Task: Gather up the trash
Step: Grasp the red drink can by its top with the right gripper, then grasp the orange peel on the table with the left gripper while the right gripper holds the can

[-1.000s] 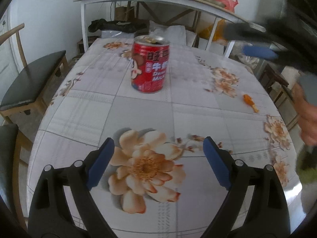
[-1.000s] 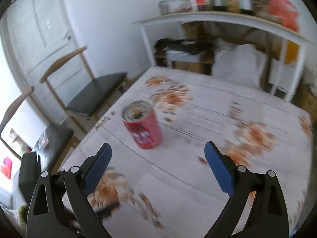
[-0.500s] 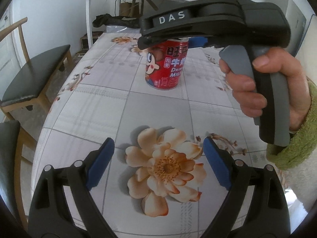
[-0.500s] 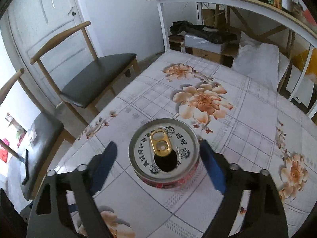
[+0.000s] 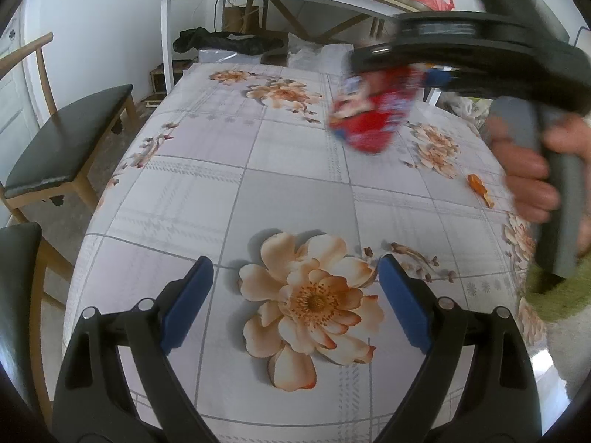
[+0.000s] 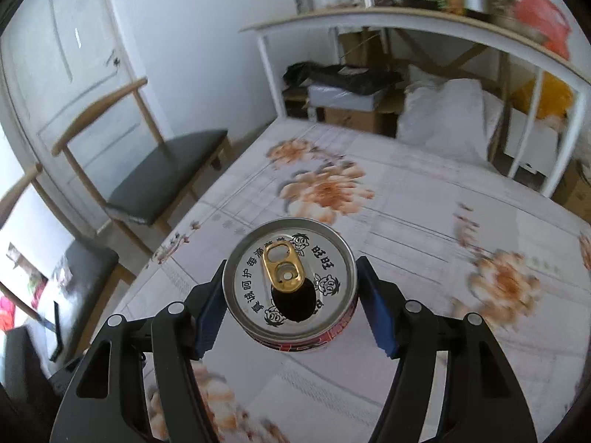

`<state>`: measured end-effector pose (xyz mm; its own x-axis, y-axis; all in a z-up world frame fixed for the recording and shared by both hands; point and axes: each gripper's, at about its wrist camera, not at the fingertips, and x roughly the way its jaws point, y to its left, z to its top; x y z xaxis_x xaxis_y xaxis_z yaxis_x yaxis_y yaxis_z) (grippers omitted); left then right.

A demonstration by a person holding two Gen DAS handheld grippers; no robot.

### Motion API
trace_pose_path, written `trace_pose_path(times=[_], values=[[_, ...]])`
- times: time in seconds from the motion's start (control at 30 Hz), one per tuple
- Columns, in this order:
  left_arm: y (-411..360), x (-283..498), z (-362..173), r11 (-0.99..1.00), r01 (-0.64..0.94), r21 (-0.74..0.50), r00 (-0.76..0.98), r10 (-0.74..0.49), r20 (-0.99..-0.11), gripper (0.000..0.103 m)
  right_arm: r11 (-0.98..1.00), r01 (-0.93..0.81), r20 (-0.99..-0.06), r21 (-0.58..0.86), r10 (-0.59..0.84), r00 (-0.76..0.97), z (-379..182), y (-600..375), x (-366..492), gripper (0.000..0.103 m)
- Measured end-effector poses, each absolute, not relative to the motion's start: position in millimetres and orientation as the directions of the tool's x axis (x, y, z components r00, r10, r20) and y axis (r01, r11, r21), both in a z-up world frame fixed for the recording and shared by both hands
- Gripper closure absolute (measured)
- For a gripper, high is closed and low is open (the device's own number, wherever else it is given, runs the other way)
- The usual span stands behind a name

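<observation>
Right gripper (image 6: 290,306) clamps the opened red can (image 6: 291,280), held clear above the table (image 5: 295,192). Left gripper (image 5: 295,302) hangs wide open, empty, over the table's near edge.

black grippers (image 5: 295,302) (blue pads (image 5: 188,304)), green sleeve (image 5: 554,295)

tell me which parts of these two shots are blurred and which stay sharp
Left wrist view: the red can and the right tool gripping it are motion-smeared, while the left tool and the floral tablecloth are crisp. Right wrist view: the can top is sharp between the tool's blue pads, but the tablecloth flowers and shelf behind are smeared.
</observation>
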<state>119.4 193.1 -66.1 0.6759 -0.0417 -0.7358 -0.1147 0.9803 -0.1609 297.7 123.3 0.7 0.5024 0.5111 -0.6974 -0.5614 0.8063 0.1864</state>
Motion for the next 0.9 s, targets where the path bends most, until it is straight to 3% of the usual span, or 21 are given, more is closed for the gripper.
trace_pose_path(times=[0.33, 0.6, 0.67, 0.9], values=[[168, 144, -46, 0.963, -0.030, -0.266, 0.698, -0.170, -0.695, 0.016, 0.905, -0.313, -0.600, 0.288, 0.425, 0.678, 26, -31, 234, 0.039], [114, 184, -17, 0.954, 0.198, -0.226, 0.718, -0.298, -0.629, 0.016, 0.960, -0.082, -0.614, 0.269, 0.237, 0.753, 22, -127, 191, 0.038], [93, 201, -17, 0.930, 0.297, -0.215, 0.670, -0.363, -0.647, 0.016, 0.962, -0.044, -0.628, 0.268, 0.209, 0.750, 14, -142, 182, 0.038], [15, 246, -30, 0.854, 0.514, -0.087, 0.569, -0.415, -0.710, 0.016, 0.955, 0.019, -0.663, 0.297, 0.192, 0.724, -14, -166, 167, 0.038]])
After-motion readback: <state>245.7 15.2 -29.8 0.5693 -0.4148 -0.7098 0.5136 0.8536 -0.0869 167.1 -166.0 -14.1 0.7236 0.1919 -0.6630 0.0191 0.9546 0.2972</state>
